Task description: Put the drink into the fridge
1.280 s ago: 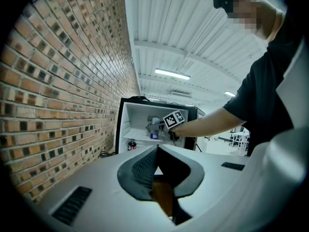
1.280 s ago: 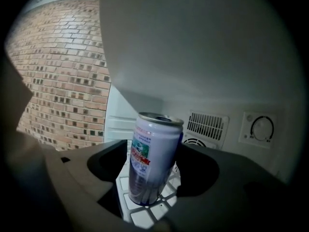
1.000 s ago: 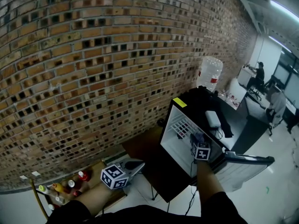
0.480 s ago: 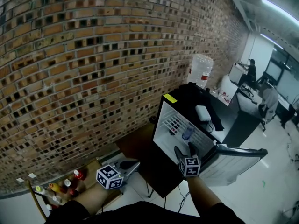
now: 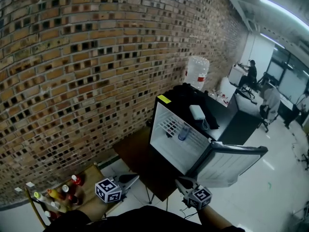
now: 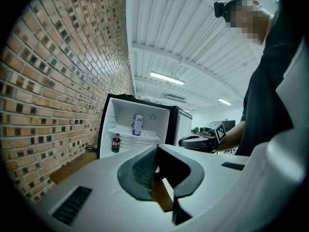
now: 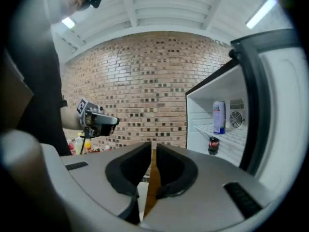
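No text, brand or number was legible in any view.

Labels noted, print unreadable:
- Sticker (image 5: 163, 99): plain yellow, on the top front corner of the fridge (image 5: 170, 146); too small to read.
- Can (image 7: 219, 116): blue and white wrap, upright on the upper shelf; lettering blurred.
- Bottle (image 7: 213, 145): dark, with a red band label, on the shelf below the can; no words made out.
- Jug (image 5: 197, 73): clear, with a red label low on its side, behind the fridge; illegible.
- Left cube (image 5: 108, 191) and right cube (image 5: 200, 197): black-and-white square marker patterns only, no letters or digits.
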Motion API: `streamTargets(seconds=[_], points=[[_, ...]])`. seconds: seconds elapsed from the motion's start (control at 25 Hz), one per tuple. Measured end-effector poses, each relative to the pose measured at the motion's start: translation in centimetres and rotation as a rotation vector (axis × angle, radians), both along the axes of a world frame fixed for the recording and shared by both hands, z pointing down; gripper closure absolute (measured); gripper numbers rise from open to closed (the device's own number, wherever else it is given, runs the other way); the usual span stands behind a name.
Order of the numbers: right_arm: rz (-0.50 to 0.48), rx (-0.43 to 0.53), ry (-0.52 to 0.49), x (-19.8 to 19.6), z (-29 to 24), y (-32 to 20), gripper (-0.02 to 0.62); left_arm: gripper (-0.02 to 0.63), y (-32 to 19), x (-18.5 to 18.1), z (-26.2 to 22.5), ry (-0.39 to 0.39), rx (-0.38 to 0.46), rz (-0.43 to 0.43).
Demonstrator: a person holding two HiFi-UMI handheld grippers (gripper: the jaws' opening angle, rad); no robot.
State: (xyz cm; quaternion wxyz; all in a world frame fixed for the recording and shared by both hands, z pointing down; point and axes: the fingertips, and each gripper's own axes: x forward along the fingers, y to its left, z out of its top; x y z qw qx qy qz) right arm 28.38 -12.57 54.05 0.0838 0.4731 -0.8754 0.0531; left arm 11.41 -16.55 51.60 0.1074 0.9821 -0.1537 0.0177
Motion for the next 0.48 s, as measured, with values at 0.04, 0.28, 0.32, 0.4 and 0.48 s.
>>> streamTargets(seconds=[0.04, 0.28, 0.32, 0.4, 0.48], points=[[-0.007, -0.001, -0.041, 0.7, 0.0, 1.3, 0.609, 0.612, 0.6, 0.1, 0.2, 0.004, -0.012, 0.001], [0.026, -0.047, -0.21, 2.9, 0.3, 7.9, 0.607, 0.612, 3.8, 1.0, 1.6, -0.013, -0.036, 0.019], [0.032, -0.059, -0.225, 3.1, 0.9, 8.6, 0.607, 0.612, 4.2, 1.1, 1.7, -0.014, -0.039, 0.023], [0.038, -0.081, -0.24, 3.1, 2.1, 9.6, 0.607, 0.612, 4.8, 1.5, 1.8, -0.017, -0.039, 0.031], [0.038, -0.083, -0.226, 3.5, 3.5, 10.3, 0.607, 0.612, 5.3, 1.8, 1.8, -0.02, -0.037, 0.039]])
